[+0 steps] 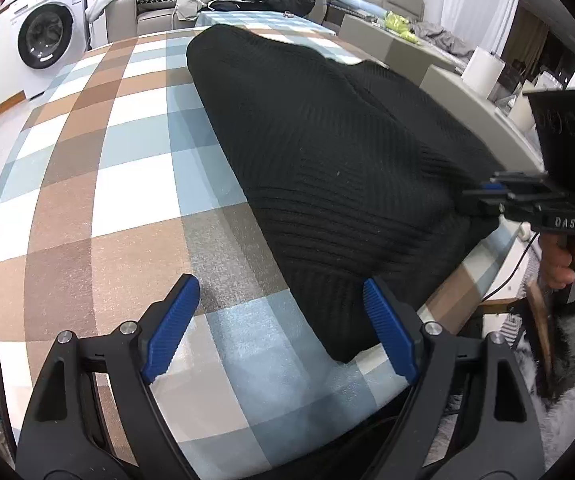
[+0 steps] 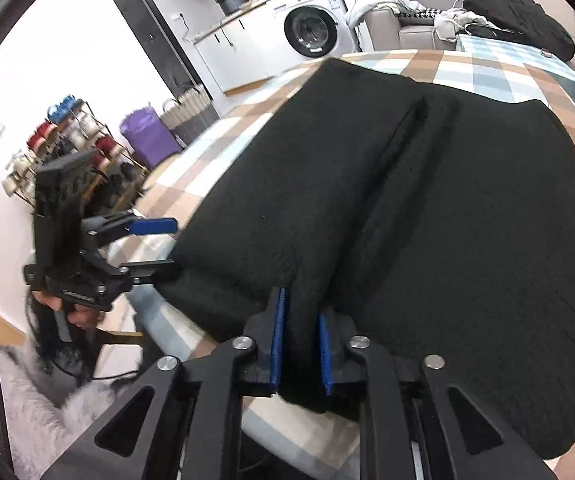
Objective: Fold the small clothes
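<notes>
We have the black knit garment (image 1: 327, 152) spread on the checked surface (image 1: 127, 168), its near hem at the table edge in front of us. Our right gripper (image 2: 301, 344) is clenched on a pinch of that hem, cloth bunched between the blue pads. Our left gripper (image 1: 283, 328) stands wide and released, hovering just beside the garment's near corner, touching nothing. We judge the fold is at the grasping step: next the left must close on its corner, so both ends lift together.
</notes>
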Motion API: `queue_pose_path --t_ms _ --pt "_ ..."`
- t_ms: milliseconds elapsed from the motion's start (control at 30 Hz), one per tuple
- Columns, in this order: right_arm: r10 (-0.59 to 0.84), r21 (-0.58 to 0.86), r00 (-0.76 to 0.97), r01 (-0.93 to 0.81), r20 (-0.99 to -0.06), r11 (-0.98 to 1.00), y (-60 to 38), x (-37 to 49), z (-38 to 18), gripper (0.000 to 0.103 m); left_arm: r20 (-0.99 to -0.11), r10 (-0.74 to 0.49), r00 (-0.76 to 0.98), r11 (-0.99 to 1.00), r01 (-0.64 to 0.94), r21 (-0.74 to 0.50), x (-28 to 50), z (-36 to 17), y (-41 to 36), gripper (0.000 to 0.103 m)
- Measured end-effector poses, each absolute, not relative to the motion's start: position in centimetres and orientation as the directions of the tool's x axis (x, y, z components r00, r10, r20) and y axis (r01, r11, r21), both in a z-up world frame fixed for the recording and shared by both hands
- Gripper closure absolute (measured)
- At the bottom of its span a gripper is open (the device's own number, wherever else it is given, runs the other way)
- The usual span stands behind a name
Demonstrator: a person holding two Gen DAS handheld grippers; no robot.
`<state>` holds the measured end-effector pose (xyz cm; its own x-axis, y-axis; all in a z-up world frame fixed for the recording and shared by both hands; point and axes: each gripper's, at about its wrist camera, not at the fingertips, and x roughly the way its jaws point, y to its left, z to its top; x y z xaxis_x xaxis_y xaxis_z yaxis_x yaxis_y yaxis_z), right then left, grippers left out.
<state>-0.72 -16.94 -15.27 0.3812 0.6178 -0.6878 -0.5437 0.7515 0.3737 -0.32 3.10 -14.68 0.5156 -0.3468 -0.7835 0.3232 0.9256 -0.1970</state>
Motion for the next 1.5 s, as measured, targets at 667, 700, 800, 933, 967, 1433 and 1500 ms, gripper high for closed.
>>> queue_pose_path --t_ms 667,700,800,933,967,1433,1500 --pt "0.664 0.367 0.329 -0.631 -0.672 0.684 -19.1 -3.6 -16.3 0.088 -0.738 -0.379 0.558 0.914 0.35 -0.205 0.1 -14.1 -0.6 0.021" --pt "0.659 0.365 0.327 -0.629 -0.677 0.687 -19.3 -3.5 -16.3 0.088 -0.738 -0.381 0.557 0.913 0.353 -0.205 0.0 -14.2 -0.7 0.021" --pt "0.67 0.387 0.316 -0.622 -0.672 0.681 -19.5 -3.0 -16.5 0.087 -0.75 -0.378 0.542 0.914 0.349 -0.208 0.1 -14.6 -0.7 0.021" --pt "0.673 0.397 0.311 -0.615 -0.671 0.681 -19.5 -2.8 -16.6 0.087 -0.766 -0.369 0.526 0.917 0.34 -0.208 0.3 -15.2 -0.5 0.021" --pt "0.668 0.391 0.311 -0.617 -0.676 0.683 -19.5 -2.7 -16.5 0.087 -0.767 -0.369 0.525 0.917 0.341 -0.208 0.3 -15.2 -0.4 0.021" --pt "0.64 0.388 0.43 -0.538 -0.637 0.748 -21.8 -1.3 -13.9 0.06 -0.73 -0.373 0.572 0.92 0.329 -0.212 1.0 -12.8 0.5 0.021" --pt "0.632 0.437 0.464 -0.465 -0.621 0.77 -22.6 0.3 -13.8 0.06 -0.727 -0.376 0.574 0.919 0.331 -0.214 1.9 -12.4 -0.2 0.021"
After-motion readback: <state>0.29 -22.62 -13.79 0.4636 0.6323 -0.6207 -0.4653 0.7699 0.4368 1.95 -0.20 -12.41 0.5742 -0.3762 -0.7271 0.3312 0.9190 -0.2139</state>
